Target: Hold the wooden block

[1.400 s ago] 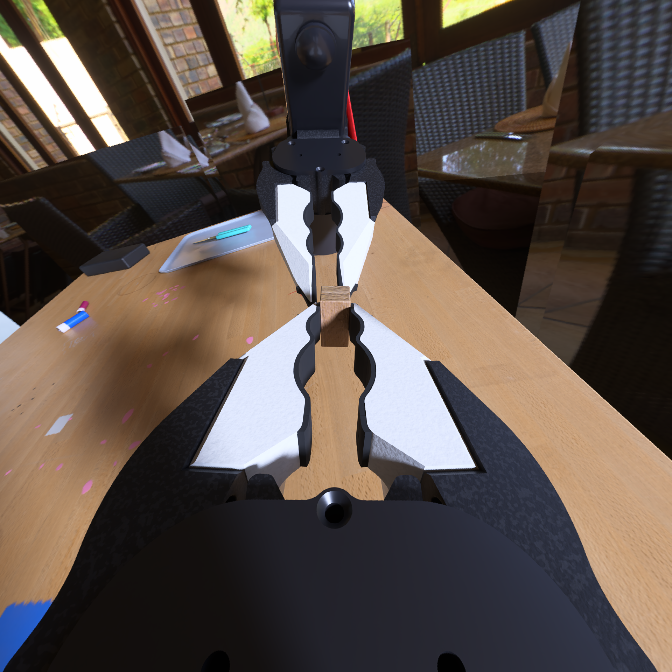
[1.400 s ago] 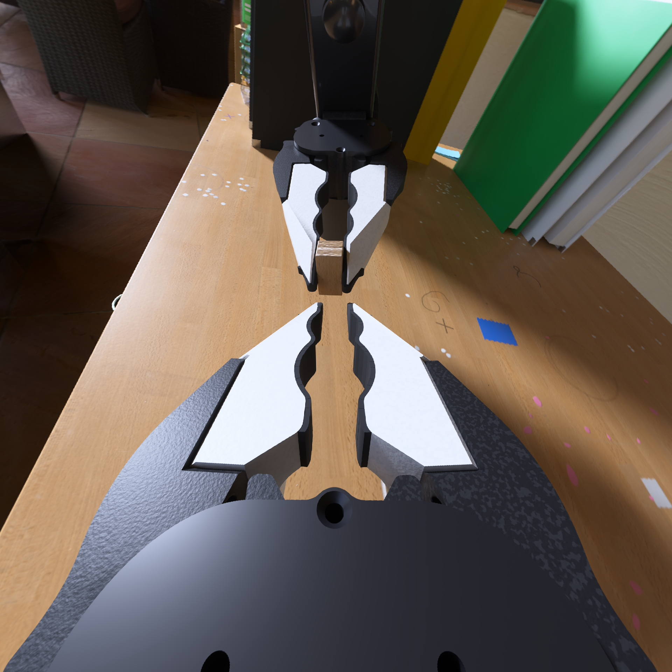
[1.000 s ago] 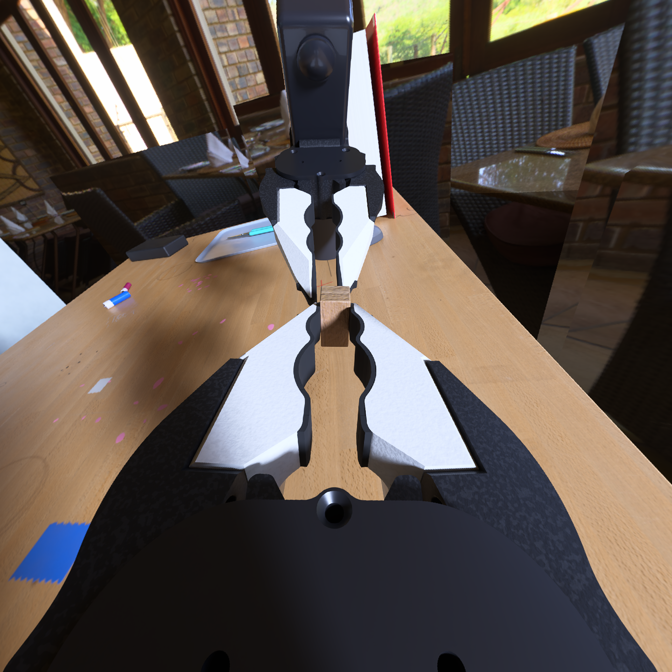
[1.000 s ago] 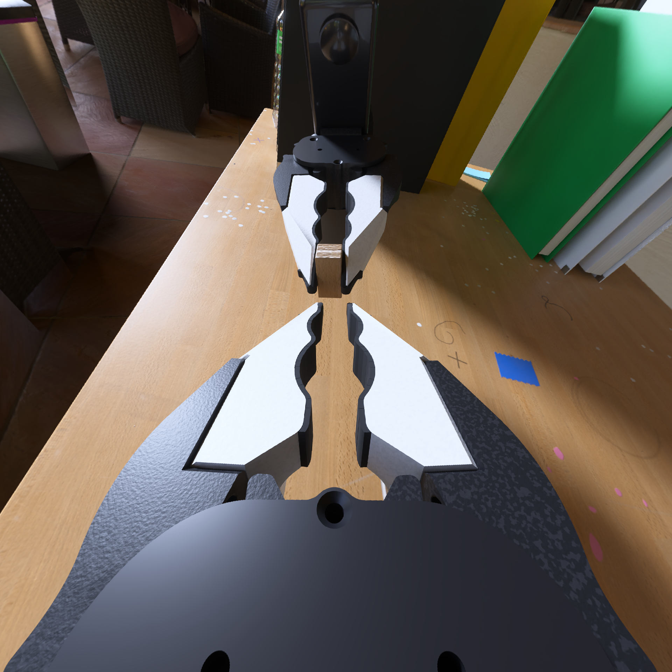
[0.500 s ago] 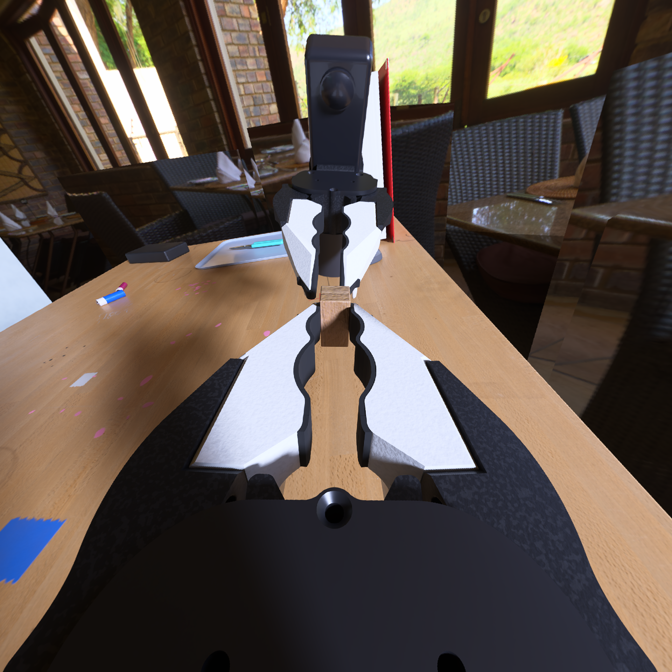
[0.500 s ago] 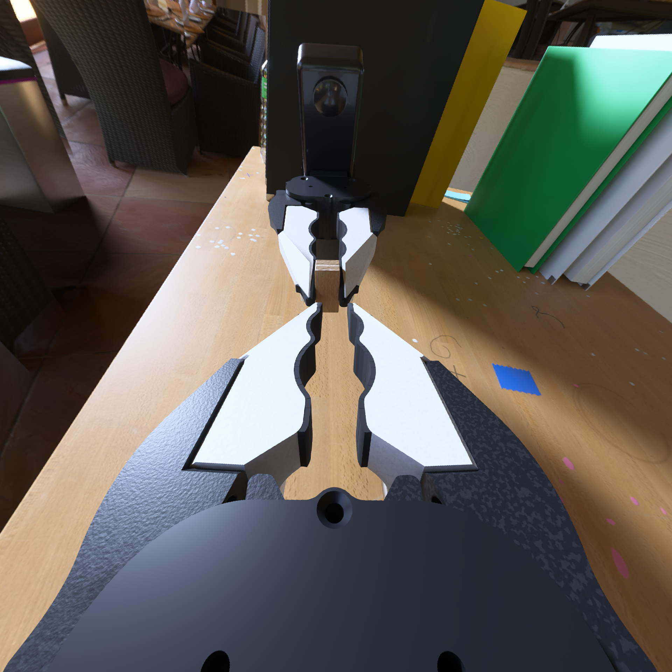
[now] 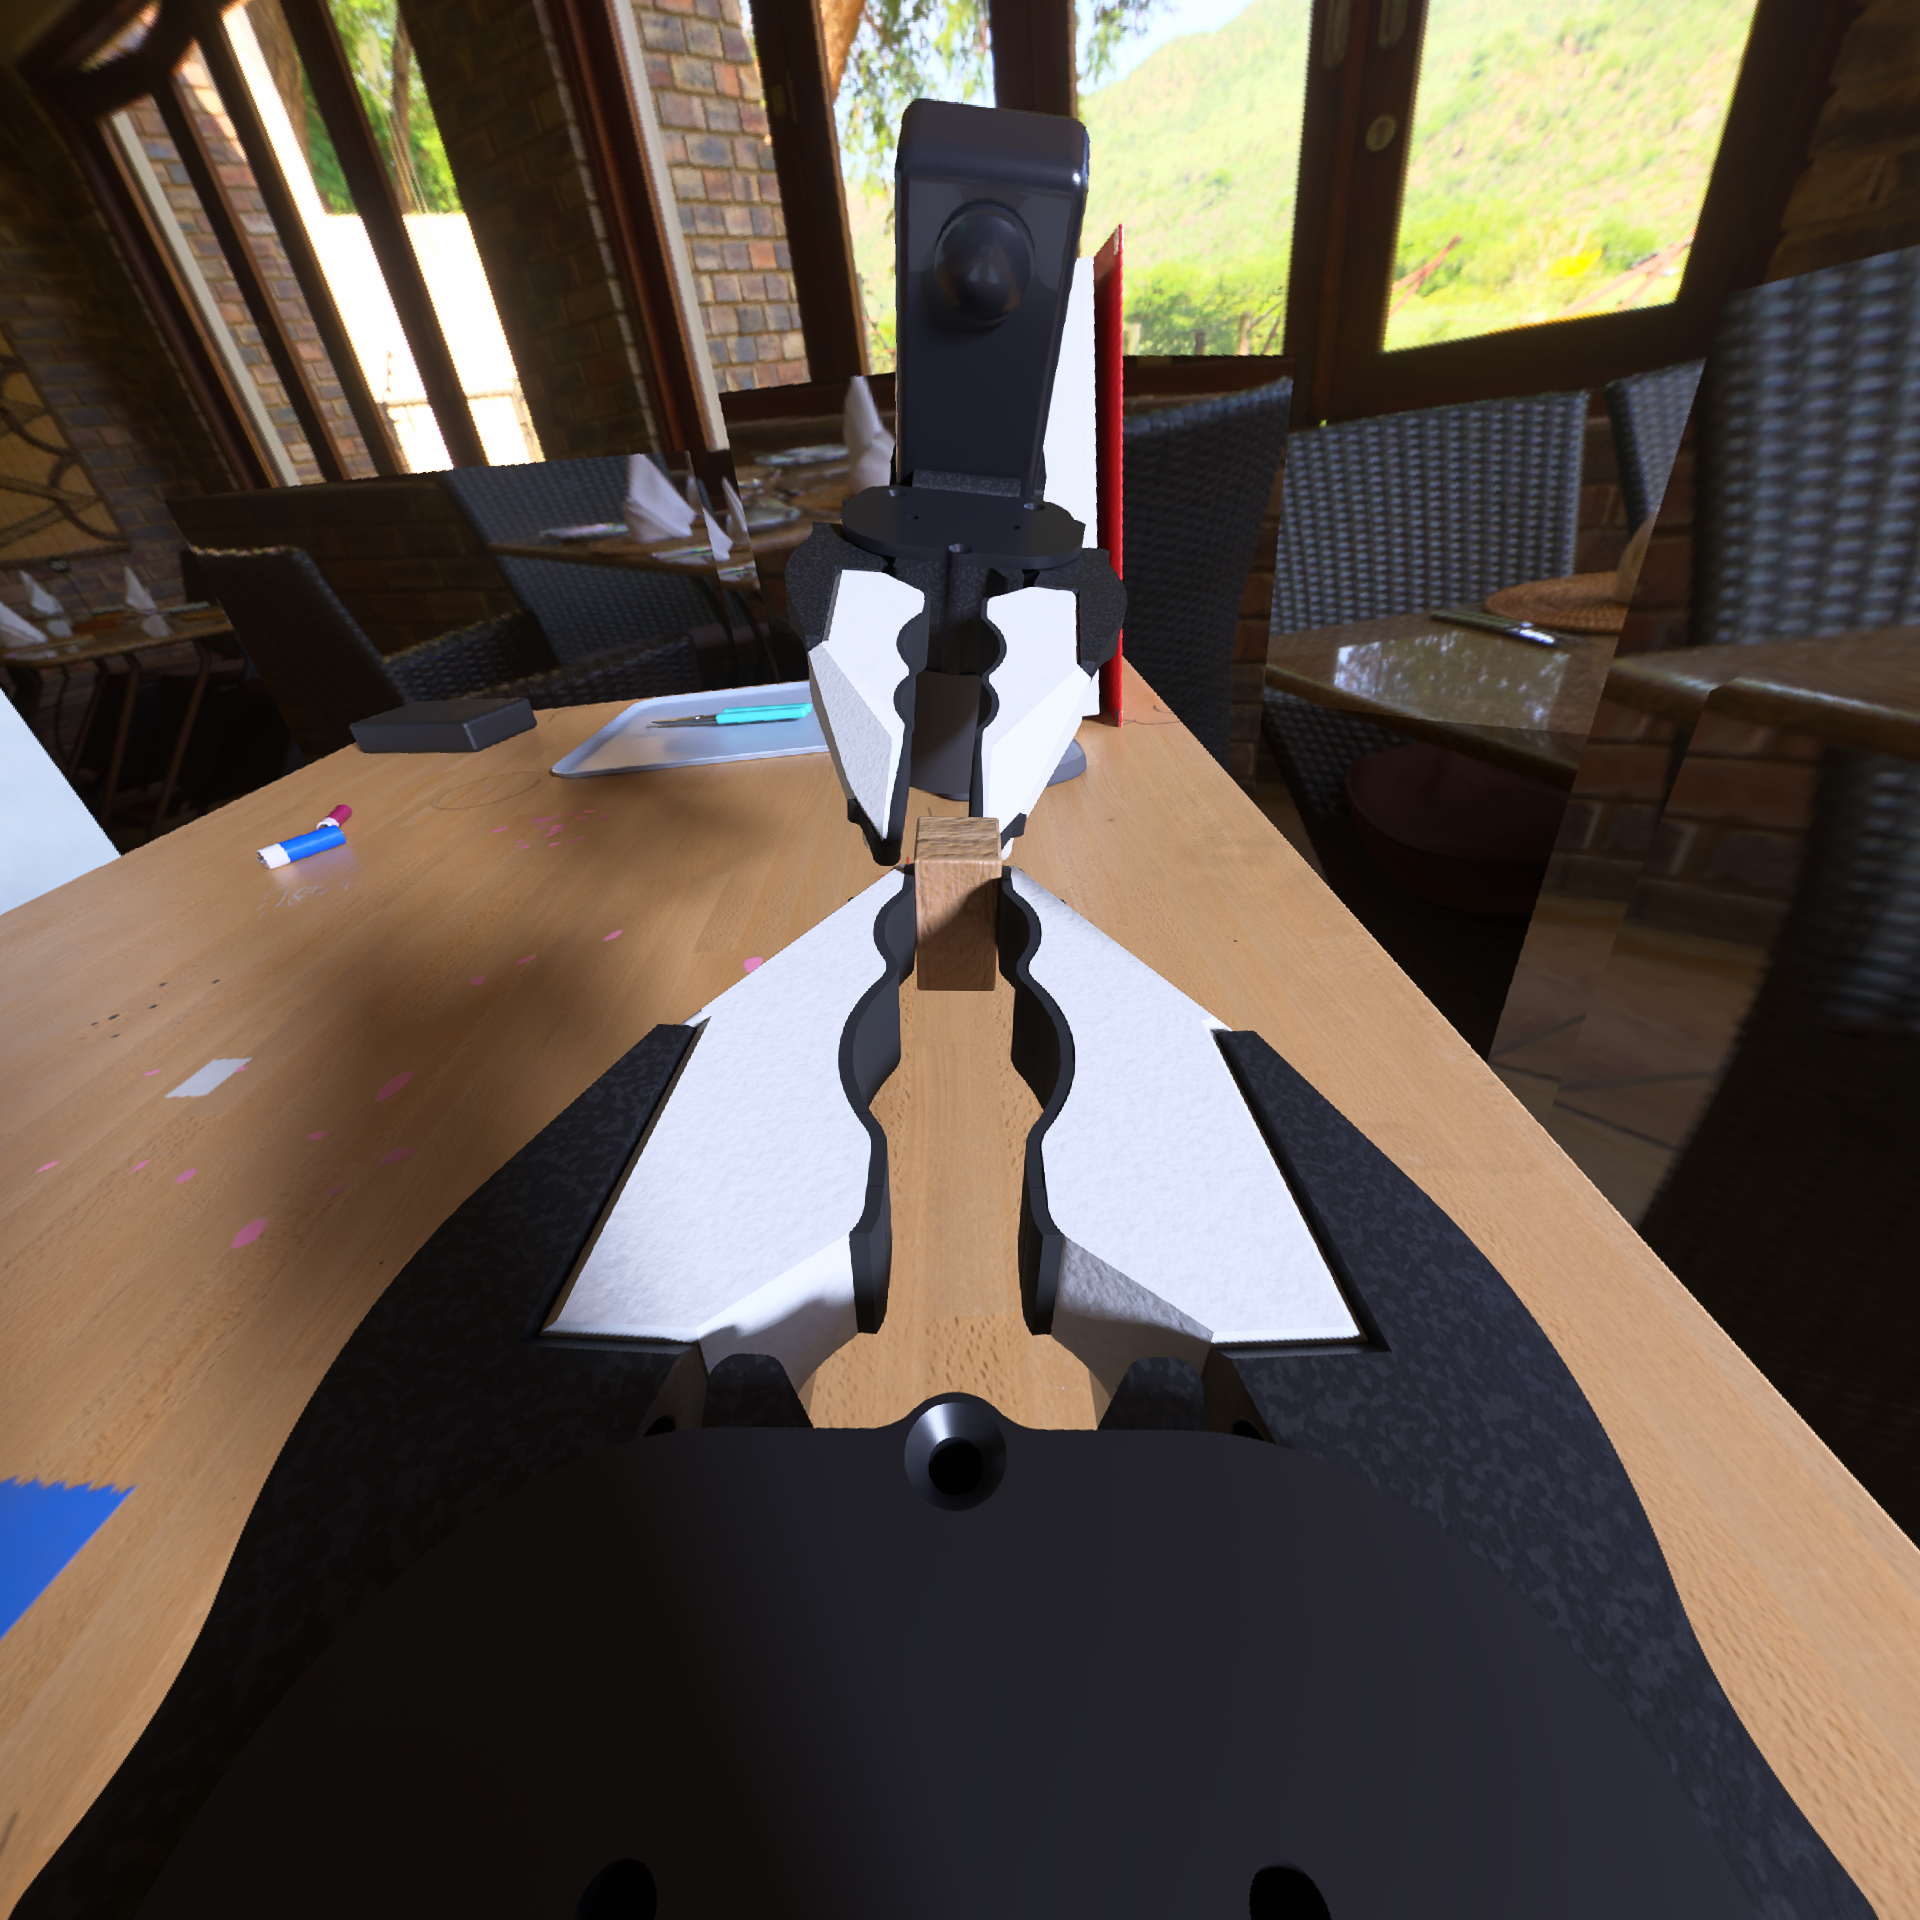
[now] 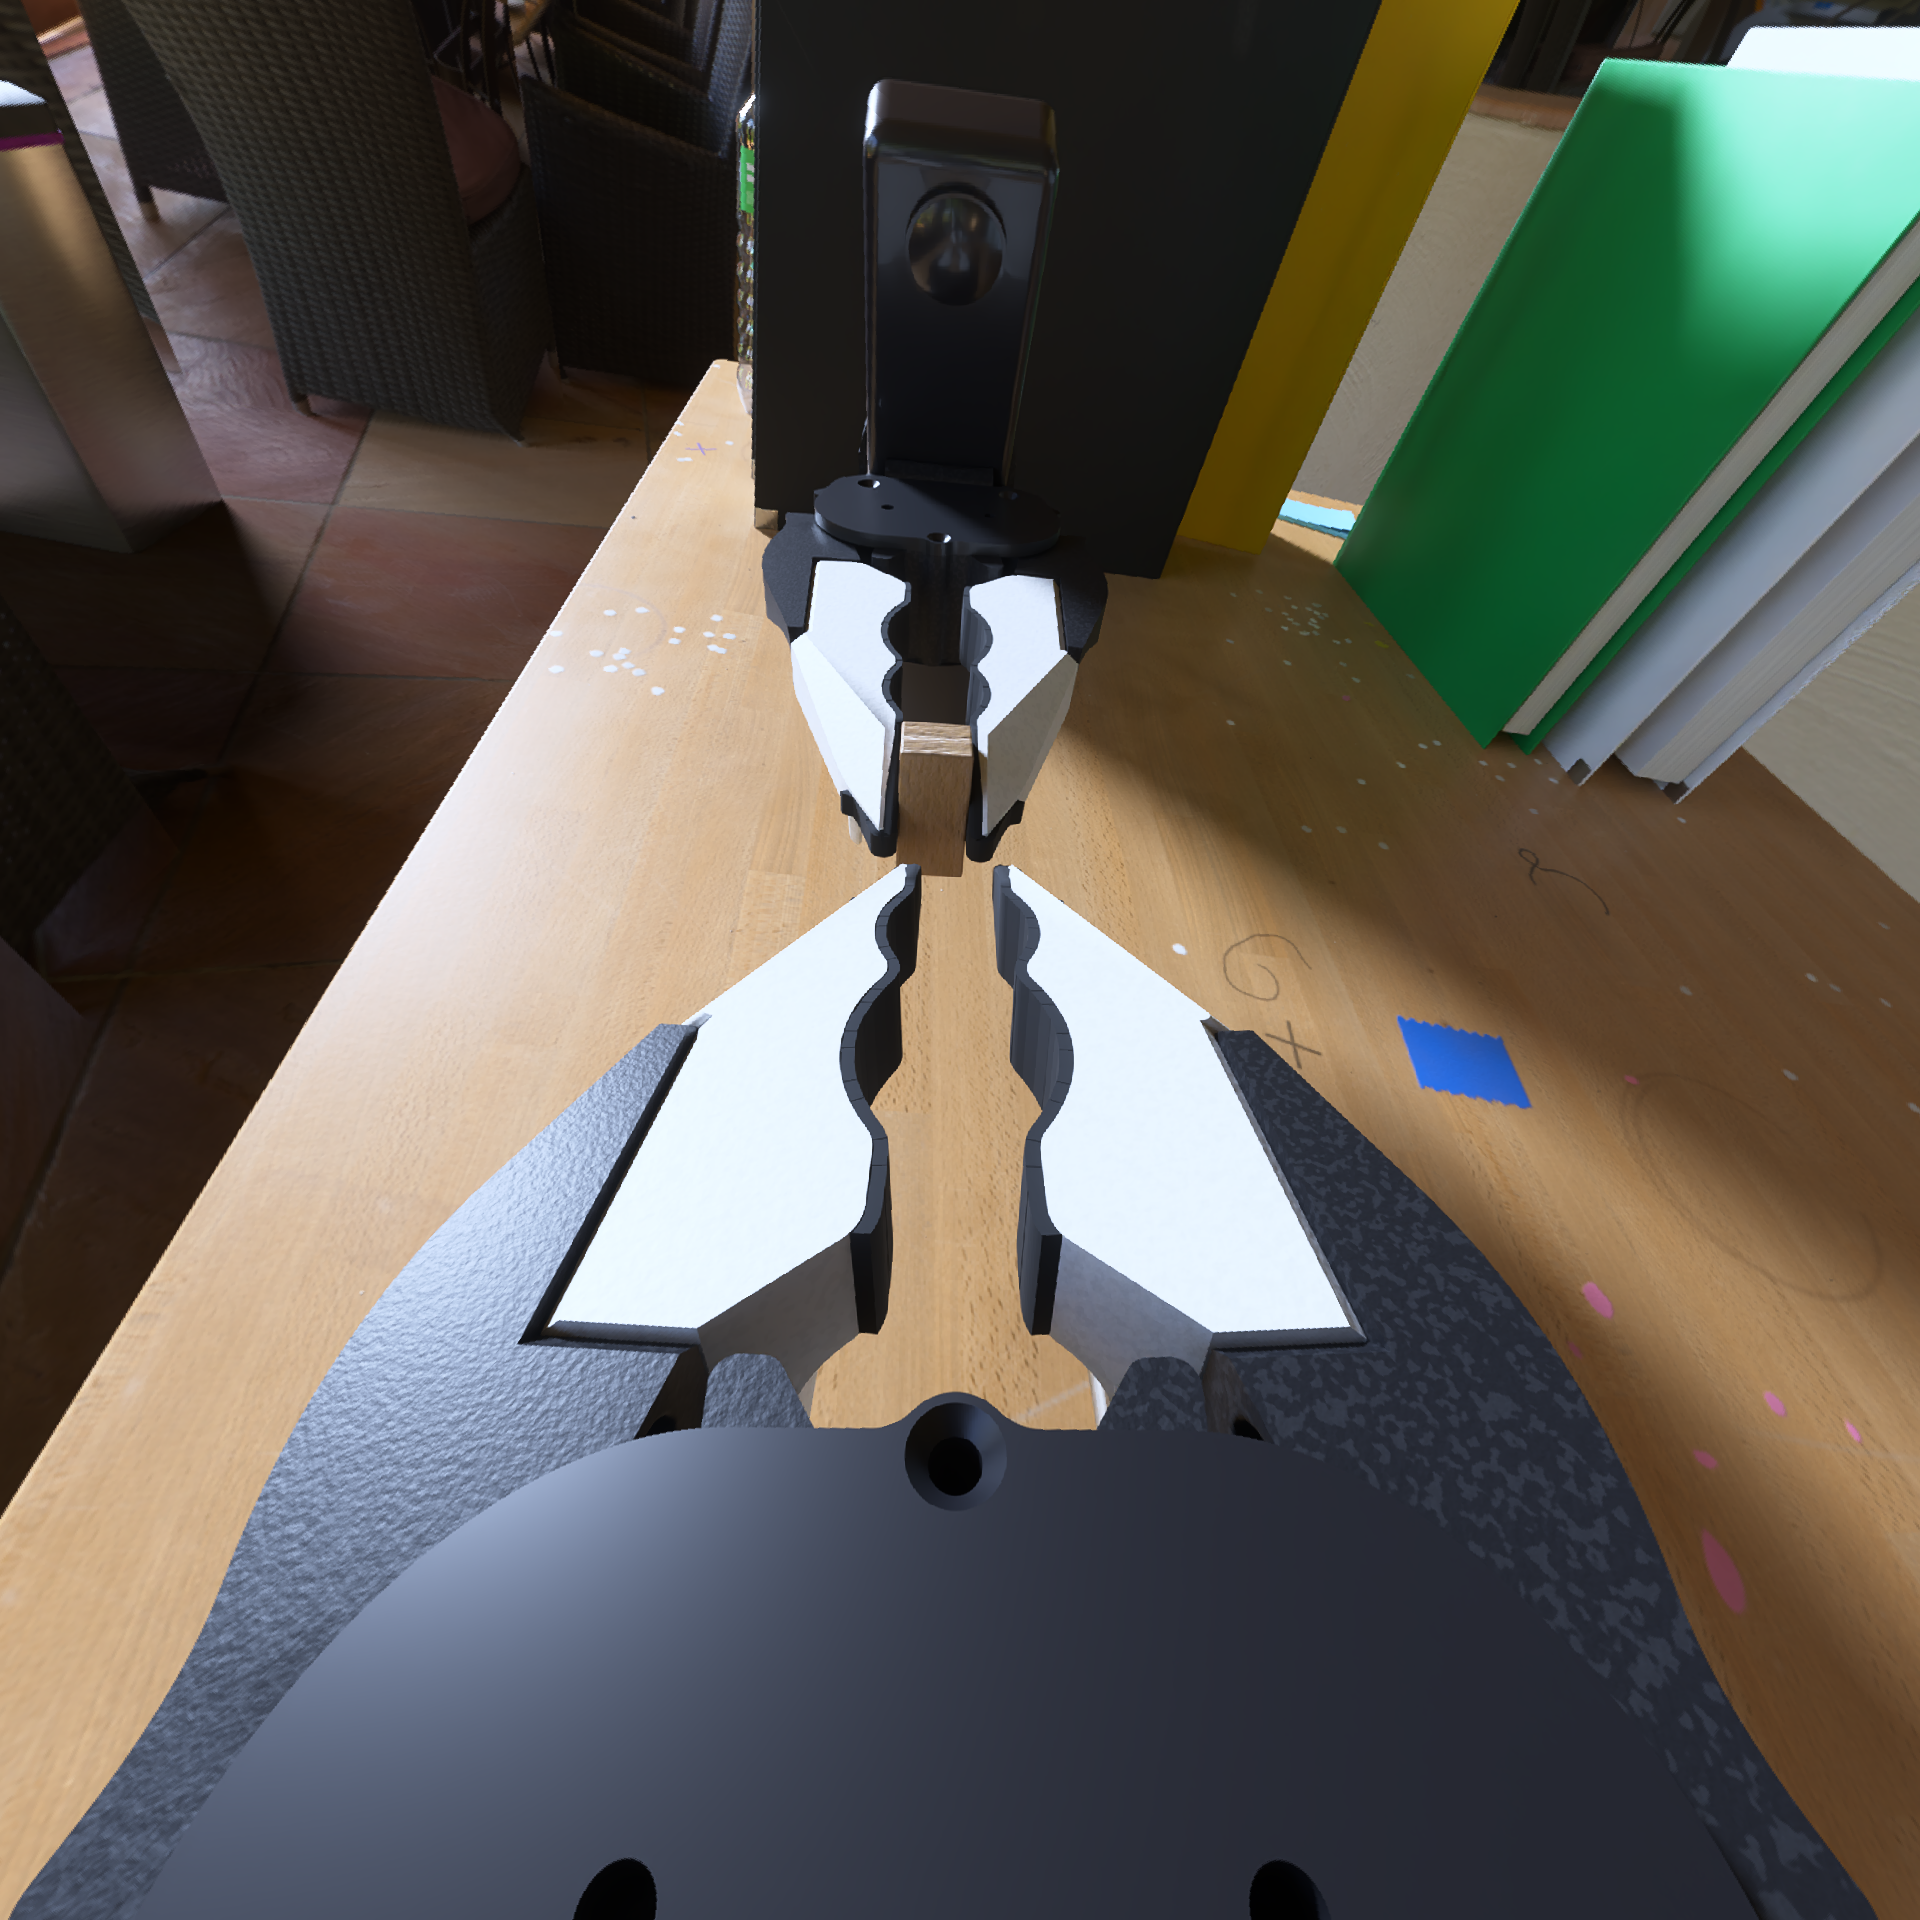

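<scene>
A small wooden block point(image 7: 956, 925) stands upright between my left gripper's point(image 7: 956, 914) white fingertips, which are shut on its two sides just above the wooden table point(image 7: 520, 987). In the right wrist view the block point(image 8: 935, 795) shows in the left gripper's fingers facing me. My right gripper point(image 8: 956, 883) is open and empty, nose to nose with the left one. Its fingertips end just short of the block's near face. It also shows in the left wrist view point(image 7: 945, 831), right behind the block.
A metal tray point(image 7: 665, 743) with a teal tool, a dark flat box point(image 7: 447, 722) and a blue marker point(image 7: 303, 844) lie at the far left. A black panel point(image 8: 1143, 260), yellow board point(image 8: 1340, 260) and green book point(image 8: 1621, 395) stand behind. The table edge point(image 7: 1382, 997) runs close alongside.
Both views have tilted up, showing more of the room. The right gripper has drawn closer to the block held in the left gripper. Neither gripper's opening has changed.
</scene>
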Controlling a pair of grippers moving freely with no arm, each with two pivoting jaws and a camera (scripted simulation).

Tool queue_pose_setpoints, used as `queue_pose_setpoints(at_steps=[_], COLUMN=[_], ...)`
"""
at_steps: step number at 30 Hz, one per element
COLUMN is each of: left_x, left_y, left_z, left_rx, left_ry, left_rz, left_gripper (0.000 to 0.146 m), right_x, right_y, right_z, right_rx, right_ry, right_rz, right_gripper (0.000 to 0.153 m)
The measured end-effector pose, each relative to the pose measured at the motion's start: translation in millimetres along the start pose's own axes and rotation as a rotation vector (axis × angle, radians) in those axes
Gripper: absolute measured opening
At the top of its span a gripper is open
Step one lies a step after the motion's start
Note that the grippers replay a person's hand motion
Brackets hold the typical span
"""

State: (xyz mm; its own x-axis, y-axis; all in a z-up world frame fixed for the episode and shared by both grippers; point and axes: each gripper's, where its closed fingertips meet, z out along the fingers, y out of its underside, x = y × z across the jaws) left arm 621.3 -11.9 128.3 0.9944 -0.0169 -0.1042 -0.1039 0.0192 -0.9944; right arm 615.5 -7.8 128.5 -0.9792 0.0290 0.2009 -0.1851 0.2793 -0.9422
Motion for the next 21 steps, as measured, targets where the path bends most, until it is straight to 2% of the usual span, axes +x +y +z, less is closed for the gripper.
queue_pose_setpoints(at_steps=[4,6,13,17,21], left_x=[0.4,1.1,4.2,3.1,2.3], left_y=[-2.8,-3.5,6.4,9.9,5.2], left_z=[-0.6,-0.8,-0.3,-1.1,-0.1], left_rx=[0.020,0.023,-0.035,-0.048,-0.013], left_ry=[-0.001,-0.002,0.006,-0.006,-0.013], left_rz=[0.000,0.012,0.056,0.061,0.052], left_gripper=[0.014,0.014,0.014,0.014,0.014], right_x=[0.1,-0.7,-4.2,-3.6,-2.4], right_y=[-2.7,-3.2,6.9,10.0,3.5], right_z=[0.0,-0.1,1.4,3.3,-1.4], right_rx=[0.010,0.012,-0.022,-0.001,0.097], right_ry=[-0.004,0.009,0.004,0.014,-0.010], right_rz=[0.015,-0.022,-0.028,0.010,0.104], right_gripper=[0.013,0.013,0.013,0.014,0.013])
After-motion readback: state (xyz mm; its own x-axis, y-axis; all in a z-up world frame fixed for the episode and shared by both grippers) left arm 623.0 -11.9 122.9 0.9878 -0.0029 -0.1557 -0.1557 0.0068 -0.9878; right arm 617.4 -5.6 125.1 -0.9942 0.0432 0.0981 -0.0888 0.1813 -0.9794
